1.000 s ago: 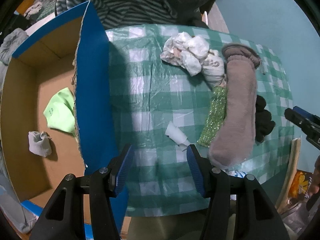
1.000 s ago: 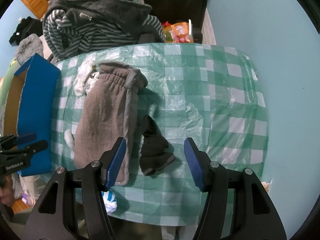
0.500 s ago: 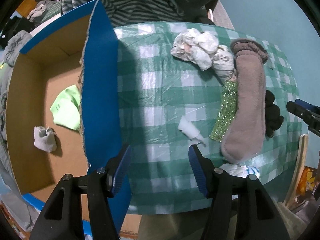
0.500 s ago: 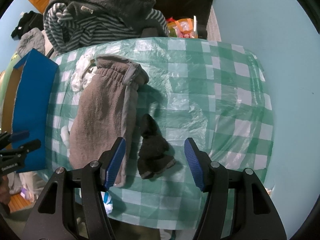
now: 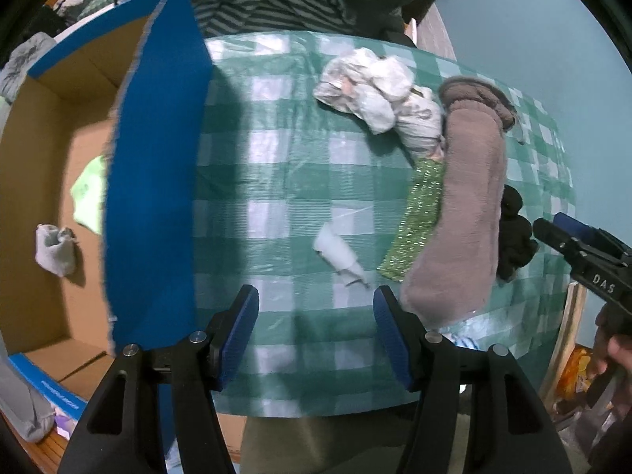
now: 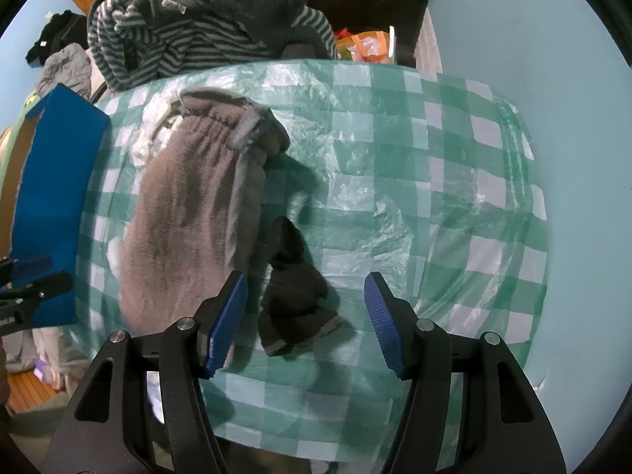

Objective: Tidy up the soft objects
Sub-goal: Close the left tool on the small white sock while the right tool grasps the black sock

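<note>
We found the left gripper (image 5: 316, 331) pointing down over the checked surface (image 5: 284, 181), its fingers (image 5: 241, 328) well apart and holding nothing; only bare cloth lay between them. Taking the grey-brown fleece garment (image 5: 466, 213) as our landmark, we noted a small white sock (image 5: 337, 254) lying to its left on the surface, just beyond the left gripper. A glittery green strip (image 5: 418, 221) lay along the garment's left edge, touching it. A bundle of white cloths (image 5: 375, 91) sat beside the garment's cuffed end. A black sock (image 6: 292, 288) lay against the garment's right edge.

The right gripper (image 6: 306, 316) hung above that black sock, its fingers (image 6: 227, 316) spread wide and clear of the sock, gripping nothing. The sock sat nearer the left finger than the right.

Well to the left of the garment stood a blue cardboard box (image 5: 150, 181), open at the top. Inside it we recorded a light green cloth (image 5: 89, 193) and a small grey sock (image 5: 55, 249), apart from each other on the box floor. A striped garment (image 6: 173, 39) was heaped beyond the surface's far edge.
</note>
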The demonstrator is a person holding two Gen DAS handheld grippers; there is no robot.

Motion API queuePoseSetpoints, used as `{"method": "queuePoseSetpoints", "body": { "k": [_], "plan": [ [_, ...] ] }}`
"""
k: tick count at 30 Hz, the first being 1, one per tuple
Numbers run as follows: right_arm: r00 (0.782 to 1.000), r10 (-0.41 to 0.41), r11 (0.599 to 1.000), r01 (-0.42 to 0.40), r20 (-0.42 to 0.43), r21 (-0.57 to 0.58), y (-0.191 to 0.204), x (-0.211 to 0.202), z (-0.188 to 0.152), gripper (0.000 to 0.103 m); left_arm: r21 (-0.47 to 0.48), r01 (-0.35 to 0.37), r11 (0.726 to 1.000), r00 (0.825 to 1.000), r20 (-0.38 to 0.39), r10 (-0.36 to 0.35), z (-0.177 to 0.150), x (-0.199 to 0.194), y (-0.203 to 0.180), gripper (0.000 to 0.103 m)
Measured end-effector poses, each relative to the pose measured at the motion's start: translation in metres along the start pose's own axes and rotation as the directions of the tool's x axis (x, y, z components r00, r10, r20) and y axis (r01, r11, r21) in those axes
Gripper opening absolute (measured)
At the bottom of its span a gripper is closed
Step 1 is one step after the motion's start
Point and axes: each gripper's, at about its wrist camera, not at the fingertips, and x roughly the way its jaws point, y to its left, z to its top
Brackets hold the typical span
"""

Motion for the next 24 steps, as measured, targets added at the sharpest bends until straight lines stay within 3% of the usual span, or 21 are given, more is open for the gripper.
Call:
{"method": "queuePoseSetpoints", "body": {
  "k": [8, 17, 24],
  "plan": [
    [1.000, 0.014, 1.000, -0.014, -0.017, 0.002, -0.003, 0.015, -0.002, 0.062, -0.032, 0.001, 0.999, 1.000, -0.012, -0.001, 0.004, 0.026, -0.009, 0.062],
    [0.999, 0.013, 1.000, -0.013, -0.037, 0.005, -0.004, 0.027, -0.001, 0.062, -0.146, 0.039, 0.989, 0.999, -0.017, -0.042, 0.006, 0.043, 0.011, 0.062],
    [0.999, 0.000, 1.000, -0.001, -0.041, -0.015, 0.002, 0.034, -0.002, 0.062, -0.172, 0.034, 0.985, 0.999, -0.036, -0.041, 0.008, 0.060, 0.022, 0.061]
  ]
}}
